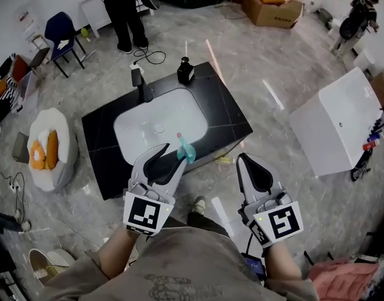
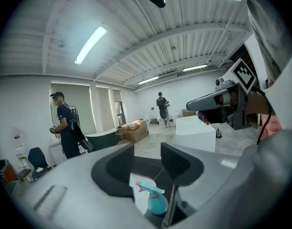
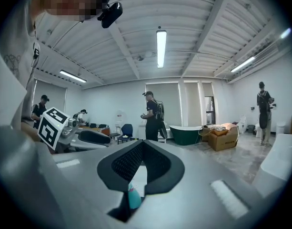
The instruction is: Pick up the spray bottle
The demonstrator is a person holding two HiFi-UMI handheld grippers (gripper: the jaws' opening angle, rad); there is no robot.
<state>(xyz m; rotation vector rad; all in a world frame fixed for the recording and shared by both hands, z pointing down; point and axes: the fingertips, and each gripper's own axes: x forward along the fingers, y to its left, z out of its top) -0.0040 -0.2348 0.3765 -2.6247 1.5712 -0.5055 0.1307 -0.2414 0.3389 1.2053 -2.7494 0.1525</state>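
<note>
A teal spray bottle (image 1: pixel 185 148) with a pink nozzle stands upright at the front rim of the white sink basin (image 1: pixel 138 133), which is set in a black counter (image 1: pixel 226 115). My left gripper (image 1: pixel 173 155) hovers open just in front of the bottle, above the counter's front edge. Its jaws are apart with nothing between them. In the left gripper view the bottle (image 2: pixel 155 200) shows low down, beyond the gap of the left gripper (image 2: pixel 146 157). My right gripper (image 1: pixel 242 160) is shut and empty, to the right of the bottle over the floor. In its own view the right gripper (image 3: pixel 142 146) points level, and the bottle (image 3: pixel 133 198) peeks out below it.
A black faucet (image 1: pixel 142 84) and a black dispenser (image 1: pixel 185 71) stand at the counter's back. A white bathtub (image 1: pixel 339 121) lies to the right and a pet bed (image 1: pixel 47 148) to the left. A person (image 1: pixel 126 11), a blue chair (image 1: pixel 61 33) and a cardboard box (image 1: pixel 273 6) are farther off.
</note>
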